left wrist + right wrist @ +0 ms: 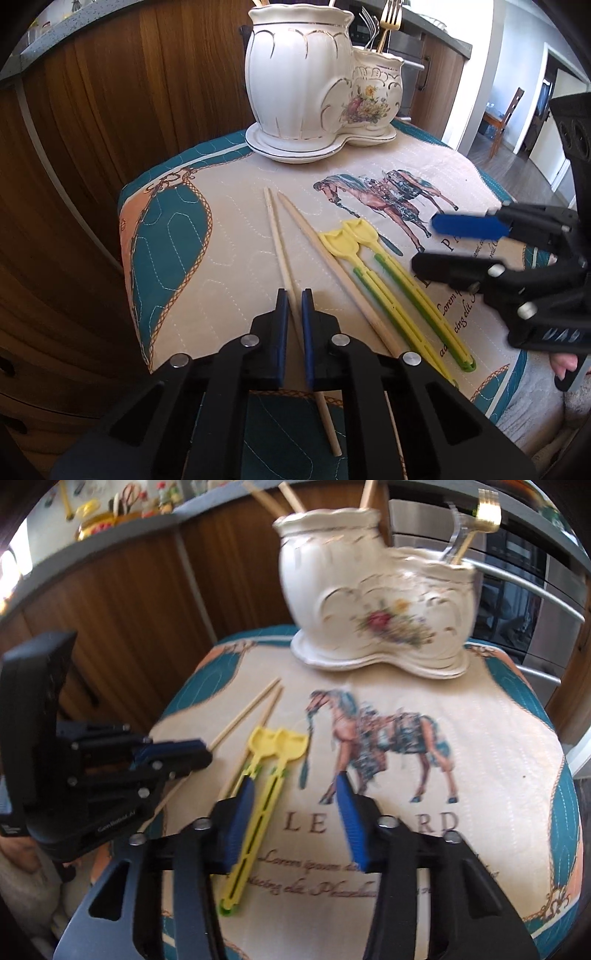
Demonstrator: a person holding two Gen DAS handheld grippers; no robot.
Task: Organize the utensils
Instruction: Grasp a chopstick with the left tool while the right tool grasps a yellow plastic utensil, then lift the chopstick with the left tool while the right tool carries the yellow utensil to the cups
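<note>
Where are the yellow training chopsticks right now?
The yellow training chopsticks lie on the cloth, right of the wooden chopsticks, left of the printed horse.
</note>
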